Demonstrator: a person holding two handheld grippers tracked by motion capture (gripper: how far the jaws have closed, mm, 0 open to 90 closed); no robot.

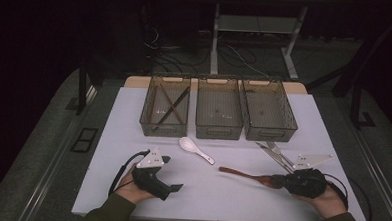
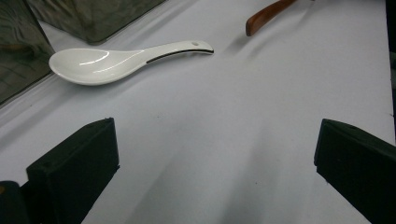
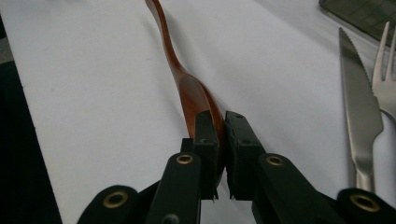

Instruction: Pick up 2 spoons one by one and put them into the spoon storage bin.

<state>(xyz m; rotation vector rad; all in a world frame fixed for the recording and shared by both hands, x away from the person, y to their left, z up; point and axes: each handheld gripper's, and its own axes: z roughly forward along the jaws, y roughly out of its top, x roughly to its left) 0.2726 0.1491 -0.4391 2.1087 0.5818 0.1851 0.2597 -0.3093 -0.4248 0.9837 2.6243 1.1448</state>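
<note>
Wood, glossy and reddish-brown, sits pinched between the two matte black jaws of the right gripper (image 3: 221, 140): they are closed to a narrow slit on the rounded bowl end of a long wooden spoon (image 3: 187, 88), whose slim curved handle runs straight ahead of the fingertips across the white table (image 1: 230, 192). In the high view the same spoon lies low over the table top, handle pointing away from the right gripper toward the left hand's side. Just beside those jaws, on their right in the right gripper view, lie a brushed steel knife with a serrated edge (image 3: 357, 112) and a steel fork (image 3: 385, 79), side by side, tines and blade tip pointing forward.

The left gripper (image 2: 215, 154) is spread wide with nothing between its blocky black fingers (image 2: 74, 172); bare white table lies in the gap. Ahead of them and a little to their left rests a smooth white ceramic soup spoon (image 2: 107, 63), bowl up, with a short flat handle edged by a dark line. Farther ahead to the right, the tip of the wooden handle shows.

Beyond both grippers stand three translucent smoky-brown plastic bins (image 1: 218, 122) in a row, rectangular with ribbed walls. The bin at the left holds thin dark chopsticks (image 1: 171, 108), crossed.
</note>
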